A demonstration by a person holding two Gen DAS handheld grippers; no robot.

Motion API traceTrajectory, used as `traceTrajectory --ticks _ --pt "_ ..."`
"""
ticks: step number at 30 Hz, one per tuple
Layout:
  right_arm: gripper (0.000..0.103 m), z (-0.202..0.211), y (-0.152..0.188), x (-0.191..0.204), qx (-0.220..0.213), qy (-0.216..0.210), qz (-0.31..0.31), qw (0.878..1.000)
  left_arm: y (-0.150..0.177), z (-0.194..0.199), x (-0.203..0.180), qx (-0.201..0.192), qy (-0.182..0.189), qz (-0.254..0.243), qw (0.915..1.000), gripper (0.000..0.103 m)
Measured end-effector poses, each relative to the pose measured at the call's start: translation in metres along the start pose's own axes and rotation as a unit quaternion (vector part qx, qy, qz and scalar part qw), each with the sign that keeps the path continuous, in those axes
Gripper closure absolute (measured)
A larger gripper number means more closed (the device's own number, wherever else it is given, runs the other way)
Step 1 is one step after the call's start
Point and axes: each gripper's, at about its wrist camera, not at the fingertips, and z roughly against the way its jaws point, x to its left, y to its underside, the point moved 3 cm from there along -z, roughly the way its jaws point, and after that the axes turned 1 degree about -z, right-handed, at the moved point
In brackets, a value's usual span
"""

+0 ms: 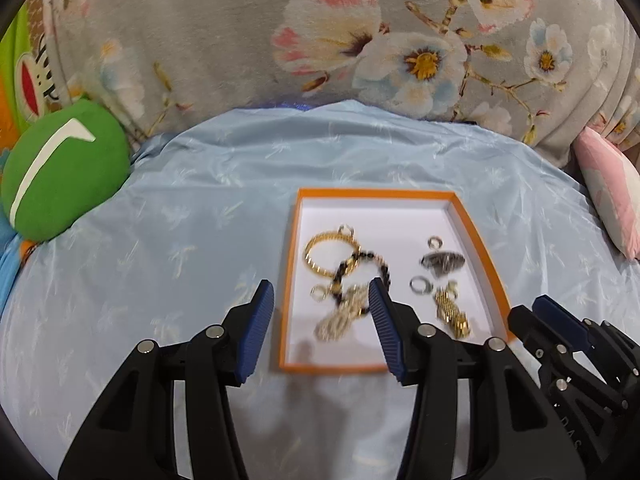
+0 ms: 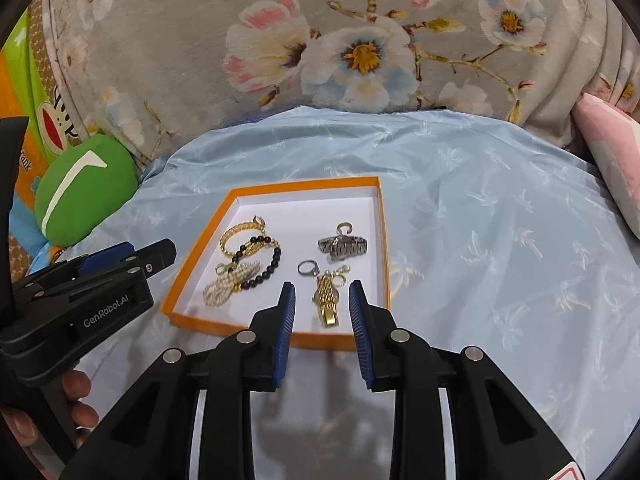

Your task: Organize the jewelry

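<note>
Your claws hover at the shallow orange cardboard tray (image 2: pixel 185 277) — both spread apart, gripping nothing.
Inside it, the gold link watch (image 2: pixel 328 300) lies nearest your right claw (image 2: pixel 322 294); your left claw (image 1: pixel 320 292) hangs over its near-left corner.

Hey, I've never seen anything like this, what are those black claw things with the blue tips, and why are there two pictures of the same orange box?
Those are handheld tongs: a person holds one in each hand, and each has a small wide-angle camera looking forward between its two blue-padded fingers. One picture comes from the left tongs, the other from the right tongs, so you see the same scene from two slightly different spots. In the right view the left tongs also show at the edge, with the person's fingers below them.

On the light blue cloth lies a shallow orange box holding jewelry: a gold bangle, a black bead bracelet, a pearl strand, a gold watch band, a silver watch band and a few small rings. A green cushion sits to the left.

Both tongs are open and hold nothing.
</note>
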Motion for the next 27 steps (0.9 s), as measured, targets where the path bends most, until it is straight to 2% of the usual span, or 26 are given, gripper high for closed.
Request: traceTrajectory --ticks 3,6,13,17,21,27 --pt "0.075 0.014 0.017 0.004 -0.001 0.009 0.007 1.0 0.015 0.014 0.005 0.001 -0.003 0.004 1.0 0.056" --pt "0.069 0.025 0.031 0.006 -0.004 0.02 0.009 1.0 0.027 0.022 0.008 0.005 -0.004 0.005 1.0 0.055" --pt "0.068 0.035 0.055 0.005 0.001 0.021 0.0 1.0 0.052 0.033 0.009 0.01 -0.016 0.005 0.9998 0.055" --pt "0.061 0.033 0.066 0.003 0.001 0.026 -0.001 1.0 0.066 0.031 0.008 0.014 -0.02 0.011 0.9996 0.055" --pt "0.055 0.027 0.074 0.001 0.004 0.026 -0.006 1.0 0.077 0.023 0.004 0.011 -0.043 -0.002 0.999 0.055" --pt "0.045 0.018 0.076 -0.001 0.007 0.02 -0.013 1.0 0.087 0.01 0.004 0.006 -0.046 0.007 0.9989 0.055"
